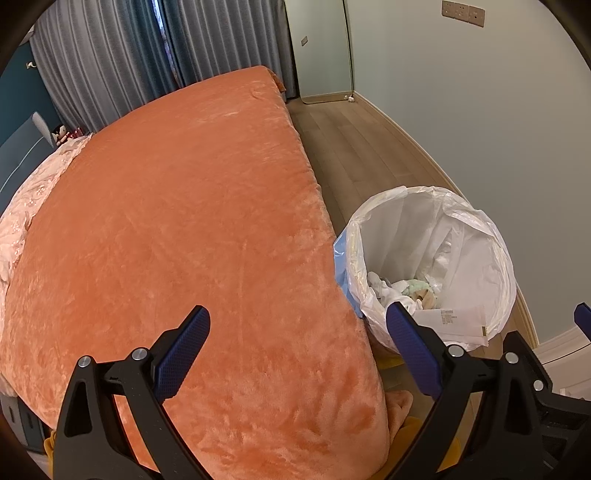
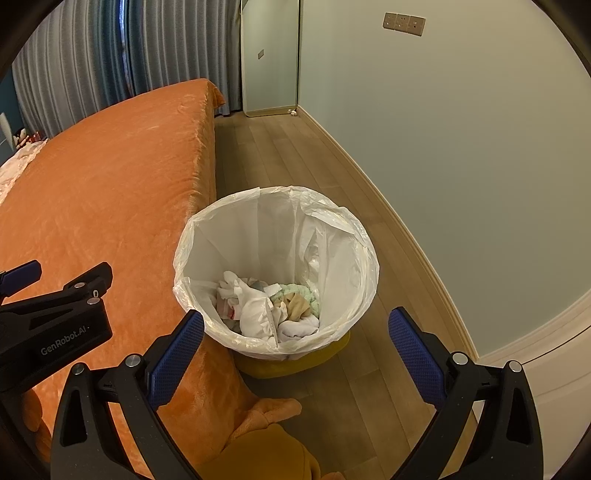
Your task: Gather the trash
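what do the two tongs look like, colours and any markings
Both tongs, left and right, share a build: black plastic clamp-style arms, blue cross-hatched pads on the fingertips, and round silver pivot pins. The left one's black body carries white "GenRobot.AI" lettering. No cables or sleeves show.

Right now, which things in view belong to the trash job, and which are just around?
Job: trash bin, its white liner bag, crumpled trash inside, both open grippers, left and right.

Around: orange bed cover, curtains, wall sockets.

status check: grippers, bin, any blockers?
Left gripper open, empty. Right gripper open, empty. Trash bin lined, partly filled, beside bed. Nothing blocking.
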Available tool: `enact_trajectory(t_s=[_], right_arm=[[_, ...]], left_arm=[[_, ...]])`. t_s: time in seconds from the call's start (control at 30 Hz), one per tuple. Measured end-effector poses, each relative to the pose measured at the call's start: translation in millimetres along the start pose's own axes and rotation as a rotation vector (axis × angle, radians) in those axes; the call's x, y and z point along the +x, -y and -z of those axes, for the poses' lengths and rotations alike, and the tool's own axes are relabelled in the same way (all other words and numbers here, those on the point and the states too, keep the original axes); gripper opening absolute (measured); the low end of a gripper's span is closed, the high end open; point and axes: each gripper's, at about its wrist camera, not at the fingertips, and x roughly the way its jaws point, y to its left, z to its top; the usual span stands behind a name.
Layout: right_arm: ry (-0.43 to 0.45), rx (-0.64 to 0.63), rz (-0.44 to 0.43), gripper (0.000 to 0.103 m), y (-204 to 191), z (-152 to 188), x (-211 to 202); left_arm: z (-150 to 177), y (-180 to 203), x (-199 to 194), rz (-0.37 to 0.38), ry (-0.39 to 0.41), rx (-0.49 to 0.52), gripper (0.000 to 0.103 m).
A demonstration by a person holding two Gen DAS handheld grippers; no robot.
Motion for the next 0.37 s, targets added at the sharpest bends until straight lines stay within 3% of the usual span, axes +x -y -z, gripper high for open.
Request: enact_trajectory(t_s=[0.37], right_arm=[[0.003, 0.001, 0.006, 0.096, -0.8, 2.3, -0.4]], left_arm=[[4.1, 1.1, -3.4, 0.022, 0.012, 0.017, 0.092]])
